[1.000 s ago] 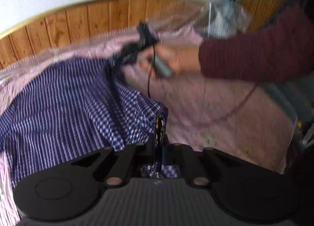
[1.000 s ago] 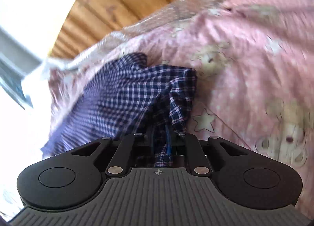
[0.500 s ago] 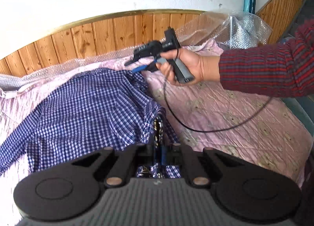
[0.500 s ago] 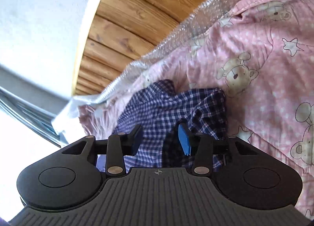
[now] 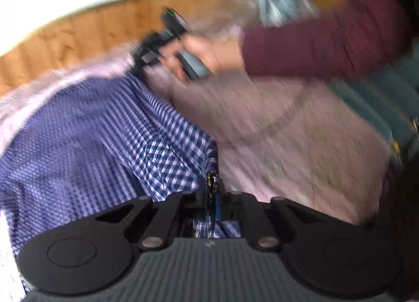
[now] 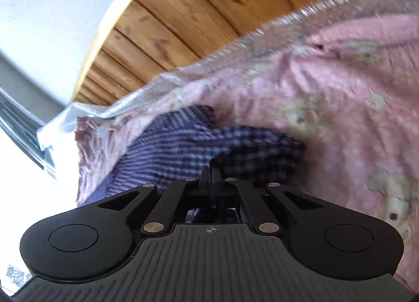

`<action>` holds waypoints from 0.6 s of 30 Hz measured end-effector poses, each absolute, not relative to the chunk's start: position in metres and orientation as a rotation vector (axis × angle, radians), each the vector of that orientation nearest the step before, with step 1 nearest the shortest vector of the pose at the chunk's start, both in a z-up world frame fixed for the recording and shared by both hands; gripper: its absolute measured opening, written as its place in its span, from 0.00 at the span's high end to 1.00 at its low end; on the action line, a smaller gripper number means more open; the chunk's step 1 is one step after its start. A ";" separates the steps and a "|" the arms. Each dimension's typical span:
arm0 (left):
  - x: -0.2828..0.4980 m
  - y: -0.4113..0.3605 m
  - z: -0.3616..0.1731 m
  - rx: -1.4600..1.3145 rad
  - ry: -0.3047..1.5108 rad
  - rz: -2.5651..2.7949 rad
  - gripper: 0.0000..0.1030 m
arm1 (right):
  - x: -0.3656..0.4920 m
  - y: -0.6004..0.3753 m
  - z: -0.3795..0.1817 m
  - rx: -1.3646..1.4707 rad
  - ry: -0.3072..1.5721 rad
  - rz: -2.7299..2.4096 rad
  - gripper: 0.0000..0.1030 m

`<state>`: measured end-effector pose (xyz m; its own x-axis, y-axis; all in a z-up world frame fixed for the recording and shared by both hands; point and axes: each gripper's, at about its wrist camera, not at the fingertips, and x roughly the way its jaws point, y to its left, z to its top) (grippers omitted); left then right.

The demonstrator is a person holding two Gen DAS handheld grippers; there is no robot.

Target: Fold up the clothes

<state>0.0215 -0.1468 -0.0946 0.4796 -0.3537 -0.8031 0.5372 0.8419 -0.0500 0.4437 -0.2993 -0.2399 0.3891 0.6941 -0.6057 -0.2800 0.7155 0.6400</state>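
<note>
Shirt (image 5: 86,139), blue checked, is spread over the pink sheet (image 5: 288,144) at centre-left of both frames. Left gripper (image 5: 212,184) is closed on a shirt edge at lower centre. Right gripper (image 6: 210,173) is likewise clamped on shirt fabric.

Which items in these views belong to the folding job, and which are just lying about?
In use:
checked shirt
left gripper, shut on the shirt's edge
right gripper, shut on the shirt
person's hand holding the right gripper's handle

Just there:
pink bedsheet under the shirt
bubble wrap along the sheet's edge
wooden panelling
</note>
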 end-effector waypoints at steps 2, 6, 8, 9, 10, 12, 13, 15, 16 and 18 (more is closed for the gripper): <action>0.021 -0.152 -0.118 0.230 0.973 -0.574 0.95 | 0.447 -0.303 -0.256 0.474 1.026 0.618 1.00; 0.025 -0.158 -0.153 0.187 1.047 -0.598 0.95 | 0.451 -0.311 -0.274 0.512 1.028 0.626 1.00; 0.027 -0.160 -0.170 0.166 1.084 -0.610 0.95 | 0.450 -0.306 -0.270 0.450 1.005 0.643 1.00; 0.026 -0.163 -0.176 0.171 1.094 -0.622 0.95 | 0.450 -0.302 -0.267 0.413 0.996 0.649 1.00; 0.023 -0.166 -0.178 0.194 1.096 -0.639 0.95 | 0.450 -0.300 -0.263 0.373 0.984 0.644 1.00; 0.017 -0.170 -0.176 0.228 1.101 -0.660 0.95 | 0.442 -0.298 -0.243 0.272 0.914 0.587 0.86; 0.014 -0.168 -0.172 0.225 1.106 -0.668 0.93 | 0.435 -0.300 -0.231 0.232 0.867 0.553 0.79; 0.009 -0.159 -0.165 0.197 1.108 -0.650 0.87 | 0.412 -0.307 -0.203 0.194 0.750 0.500 0.66; 0.007 -0.153 -0.161 0.179 1.107 -0.635 0.87 | 0.400 -0.309 -0.191 0.181 0.703 0.488 0.66; 0.009 -0.136 -0.151 0.095 1.089 -0.583 0.87 | 0.375 -0.307 -0.179 0.200 0.693 0.572 0.67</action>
<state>0.0093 -0.1364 -0.1514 0.3304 -0.3993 -0.8552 0.4900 0.8470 -0.2062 0.3749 -0.3070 -0.1787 0.6242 0.5591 -0.5457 -0.4301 0.8290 0.3575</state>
